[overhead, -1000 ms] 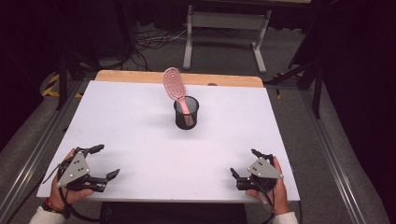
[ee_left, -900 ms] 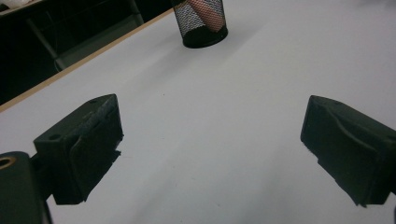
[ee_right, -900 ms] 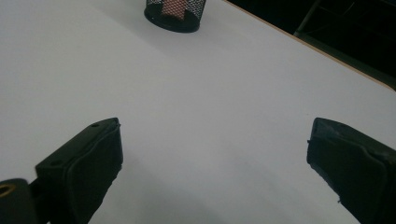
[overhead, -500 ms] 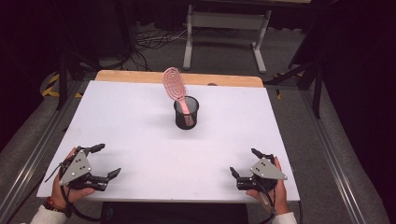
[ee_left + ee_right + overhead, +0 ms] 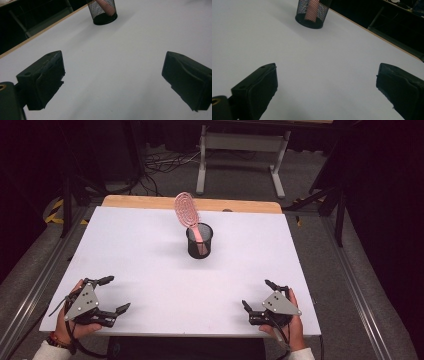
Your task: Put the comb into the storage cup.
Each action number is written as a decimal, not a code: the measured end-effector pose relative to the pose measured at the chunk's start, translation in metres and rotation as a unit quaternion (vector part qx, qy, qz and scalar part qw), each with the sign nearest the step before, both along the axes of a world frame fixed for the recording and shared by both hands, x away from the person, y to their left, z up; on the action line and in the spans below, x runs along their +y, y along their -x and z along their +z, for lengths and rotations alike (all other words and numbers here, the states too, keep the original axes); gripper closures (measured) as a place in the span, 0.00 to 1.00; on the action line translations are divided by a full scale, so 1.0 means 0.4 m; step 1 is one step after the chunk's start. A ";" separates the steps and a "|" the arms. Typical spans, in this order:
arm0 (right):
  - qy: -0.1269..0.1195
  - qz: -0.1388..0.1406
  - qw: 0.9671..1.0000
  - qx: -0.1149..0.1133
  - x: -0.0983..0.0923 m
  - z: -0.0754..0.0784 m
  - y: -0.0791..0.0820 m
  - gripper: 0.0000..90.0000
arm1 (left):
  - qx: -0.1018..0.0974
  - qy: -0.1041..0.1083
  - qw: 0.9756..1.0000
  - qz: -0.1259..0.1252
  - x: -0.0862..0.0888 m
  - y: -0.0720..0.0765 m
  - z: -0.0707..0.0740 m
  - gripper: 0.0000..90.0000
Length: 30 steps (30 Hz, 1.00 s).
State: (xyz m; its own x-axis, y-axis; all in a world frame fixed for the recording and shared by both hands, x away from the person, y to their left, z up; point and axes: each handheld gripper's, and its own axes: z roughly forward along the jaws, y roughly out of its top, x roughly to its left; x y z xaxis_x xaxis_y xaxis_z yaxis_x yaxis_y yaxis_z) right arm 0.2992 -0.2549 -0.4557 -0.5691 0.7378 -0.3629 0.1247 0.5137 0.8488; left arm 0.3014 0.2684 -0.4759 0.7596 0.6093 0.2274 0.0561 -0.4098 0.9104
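both grippers sit wide open at the near table edge, left gripper [image 5: 108,295] and right gripper [image 5: 260,295], well apart from the pink hairbrush [image 5: 187,212] standing in the black mesh cup [image 5: 199,241] mid-table.

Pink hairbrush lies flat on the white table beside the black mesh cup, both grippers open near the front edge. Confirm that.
Not quite. The high view shows the pink hairbrush standing handle-down inside the black mesh cup, not flat beside it. The left gripper and right gripper are open near the front edge.
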 end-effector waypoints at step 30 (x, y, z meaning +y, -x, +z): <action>0.000 0.005 1.000 -0.002 0.004 -0.001 0.002 0.05 | -0.003 0.002 1.000 0.009 0.009 -0.004 0.004 0.06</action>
